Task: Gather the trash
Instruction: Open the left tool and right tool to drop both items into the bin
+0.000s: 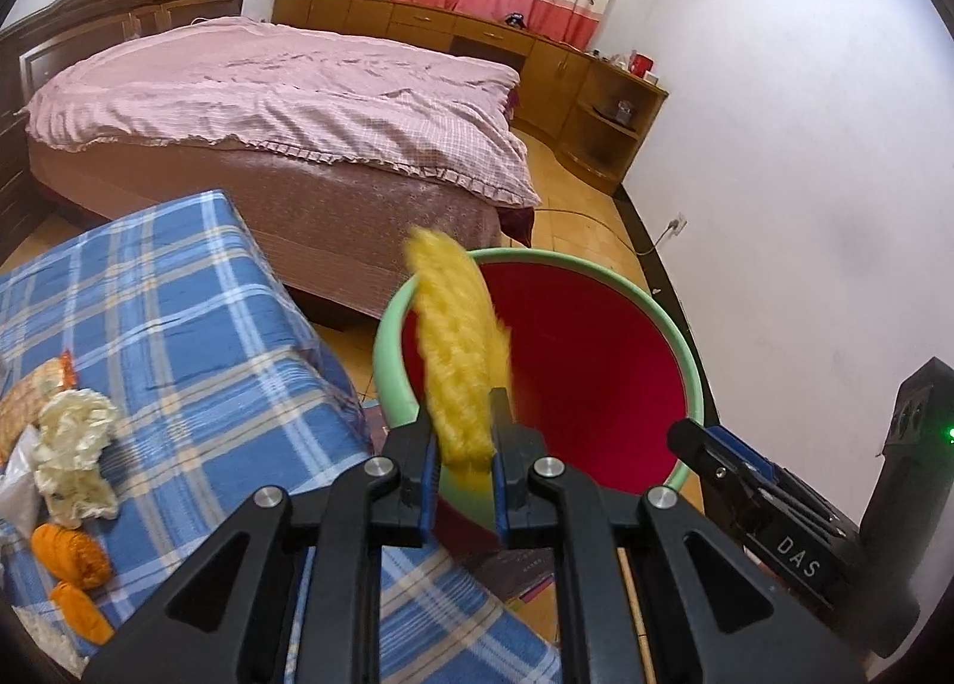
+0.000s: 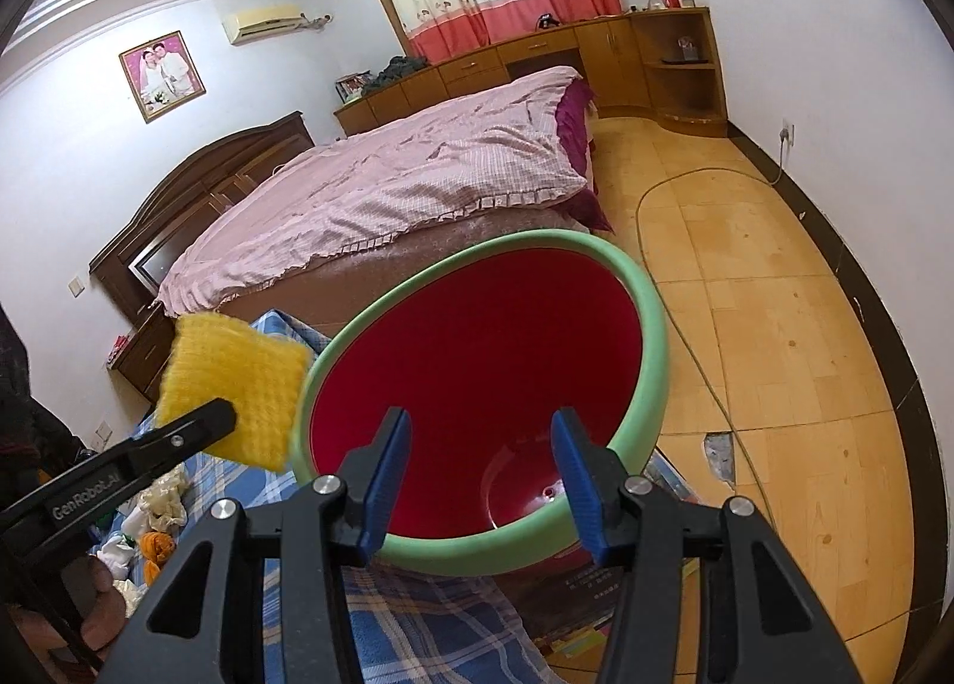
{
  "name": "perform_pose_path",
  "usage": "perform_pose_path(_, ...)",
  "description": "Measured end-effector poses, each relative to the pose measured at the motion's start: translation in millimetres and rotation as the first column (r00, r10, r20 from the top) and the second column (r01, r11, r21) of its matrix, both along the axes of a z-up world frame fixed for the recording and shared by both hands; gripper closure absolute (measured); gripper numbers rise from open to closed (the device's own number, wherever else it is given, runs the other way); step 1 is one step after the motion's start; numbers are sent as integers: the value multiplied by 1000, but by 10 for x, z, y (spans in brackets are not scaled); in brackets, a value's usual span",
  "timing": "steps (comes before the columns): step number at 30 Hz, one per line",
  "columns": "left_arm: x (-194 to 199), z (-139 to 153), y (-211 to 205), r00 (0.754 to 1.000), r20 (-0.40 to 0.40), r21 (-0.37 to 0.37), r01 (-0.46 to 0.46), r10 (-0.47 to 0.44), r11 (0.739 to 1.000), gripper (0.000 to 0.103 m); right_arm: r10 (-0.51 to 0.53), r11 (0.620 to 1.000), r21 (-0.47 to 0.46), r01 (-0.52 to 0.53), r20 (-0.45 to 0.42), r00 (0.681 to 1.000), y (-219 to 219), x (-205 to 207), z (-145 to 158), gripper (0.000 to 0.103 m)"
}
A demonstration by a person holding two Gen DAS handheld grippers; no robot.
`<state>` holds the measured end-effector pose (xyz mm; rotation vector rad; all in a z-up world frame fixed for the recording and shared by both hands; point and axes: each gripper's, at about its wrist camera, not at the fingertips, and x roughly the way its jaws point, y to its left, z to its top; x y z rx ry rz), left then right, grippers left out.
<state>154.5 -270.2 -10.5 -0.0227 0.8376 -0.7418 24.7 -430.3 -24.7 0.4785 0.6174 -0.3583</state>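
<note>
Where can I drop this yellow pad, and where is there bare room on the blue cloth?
The red bin is bare inside, within its green rim; the yellow pad in the left gripper hangs over its left rim. The blue cloth is bare between the bin and the bed. Its left edge is crowded: crumpled paper, orange scraps.

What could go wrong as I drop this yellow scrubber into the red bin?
1. The yellow scrubber held by the left gripper sits over the bin's green rim, not its middle; released now, it may catch the rim and fall outside.
2. The right gripper, open and empty, hangs at the near rim; a bump could tip the bin.
3. The fluffy scrubber may cling to the pads on release.
</note>
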Motion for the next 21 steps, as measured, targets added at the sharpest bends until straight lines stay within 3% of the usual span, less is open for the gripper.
perform_pose_path(4, 4, -28, -39, 1000, -10, 0, 9, -9, 1000, 63, 1, 1000, 4, -1, -1, 1000, 0, -6, -11, 50)
perform_pose_path(13, -38, 76, 120, 999, 7, -16, -33, 33, 999, 61, 7, 1000, 10, -7, 9, 1000, 52, -35, -12, 49)
perform_pose_path(21, -59, 149, 468, 992, 29, 4, -120, 120, 993, 61, 24, 1000, 11, -24, 26, 999, 203, -47, 93, 37)
